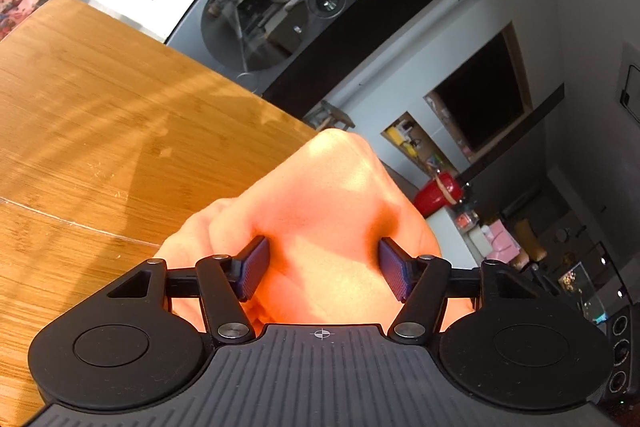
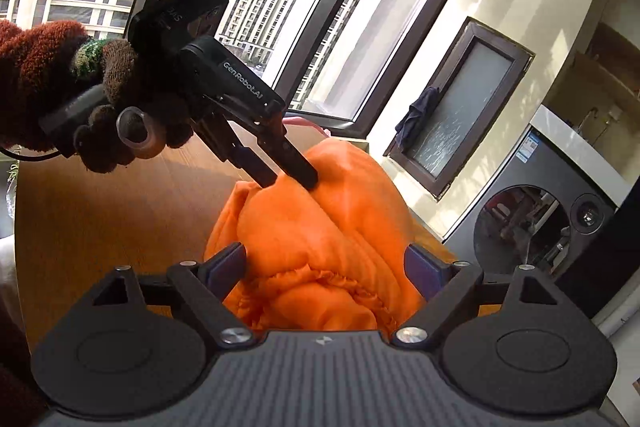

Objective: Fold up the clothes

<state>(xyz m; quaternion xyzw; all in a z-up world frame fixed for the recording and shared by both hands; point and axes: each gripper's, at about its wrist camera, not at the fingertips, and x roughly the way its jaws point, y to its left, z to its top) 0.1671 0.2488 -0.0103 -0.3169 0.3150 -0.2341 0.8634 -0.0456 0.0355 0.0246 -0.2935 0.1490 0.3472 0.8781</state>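
While the orange garment (image 2: 320, 239) lay bunched in a loose heap on the wooden table (image 1: 100, 99), we found both tongs working at it. We took the garment as our landmark throughout. Nearest the right-wrist camera, the right gripper (image 2: 326, 265) stood with its jaws spread wide to either side of the heap's near edge, where a gathered, elastic-looking hem showed; it gripped nothing. Beyond that, at the far crest of the heap, the left gripper (image 2: 292, 179) pressed its fingertips down into the cloth. From its own camera the left gripper (image 1: 324, 269) showed jaws set apart with a raised ridge of fabric between the pads; whether they pinched that ridge or merely straddled it we could not tell. A gloved hand (image 2: 100, 107) held that tool, left of the heap.

We judged the step in hand to be taking hold of the crumpled piece to spread it flat. The next move would call for a firm pinch on an edge or hem by each tool.

Our count: one garment, two grippers, one table, and one washing machine (image 1: 264, 23) well behind the garment.
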